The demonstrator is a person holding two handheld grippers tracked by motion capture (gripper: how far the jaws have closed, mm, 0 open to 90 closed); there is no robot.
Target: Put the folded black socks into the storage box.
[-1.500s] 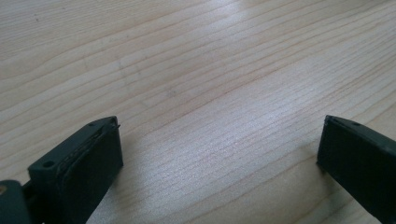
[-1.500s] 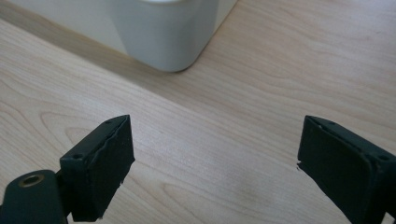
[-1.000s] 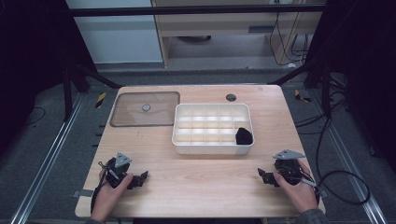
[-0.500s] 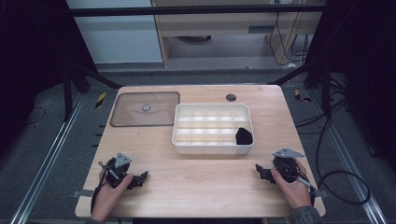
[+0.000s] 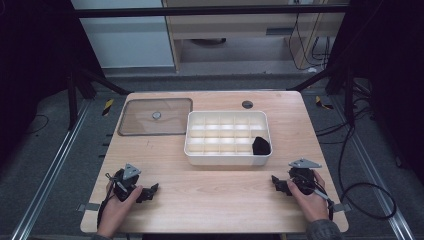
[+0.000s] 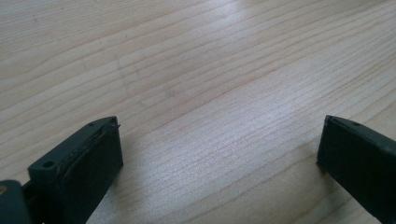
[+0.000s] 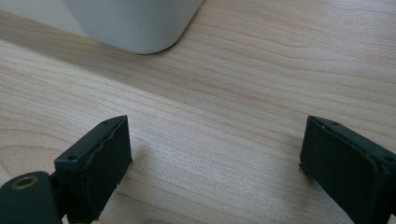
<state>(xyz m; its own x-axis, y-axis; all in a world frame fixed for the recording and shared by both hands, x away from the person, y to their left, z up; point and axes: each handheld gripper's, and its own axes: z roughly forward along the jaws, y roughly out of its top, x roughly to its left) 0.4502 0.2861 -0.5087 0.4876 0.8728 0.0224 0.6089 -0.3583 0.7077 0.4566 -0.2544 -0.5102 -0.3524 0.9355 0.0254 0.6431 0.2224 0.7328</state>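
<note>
Both grippers rest wide and empty on the table [image 5: 215, 200]
Left gripper [image 5: 150, 191] lower left, right gripper [image 5: 276, 183] lower right, near the white tray [image 5: 227, 159]

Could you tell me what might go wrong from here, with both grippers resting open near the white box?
The right gripper sits close to the white divided box; reaching carelessly could shove the box. The black item lies in a corner compartment, so wide-open jaws may catch the walls. The clear lid lies flat, hard to grip.

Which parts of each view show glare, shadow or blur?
High view: surroundings dark, table evenly lit, white tray bright. Left gripper view: pale glare band on the wood, jaws soft-edged. Right gripper view: tray corner blurred, casting a shadow toward the camera.
</note>
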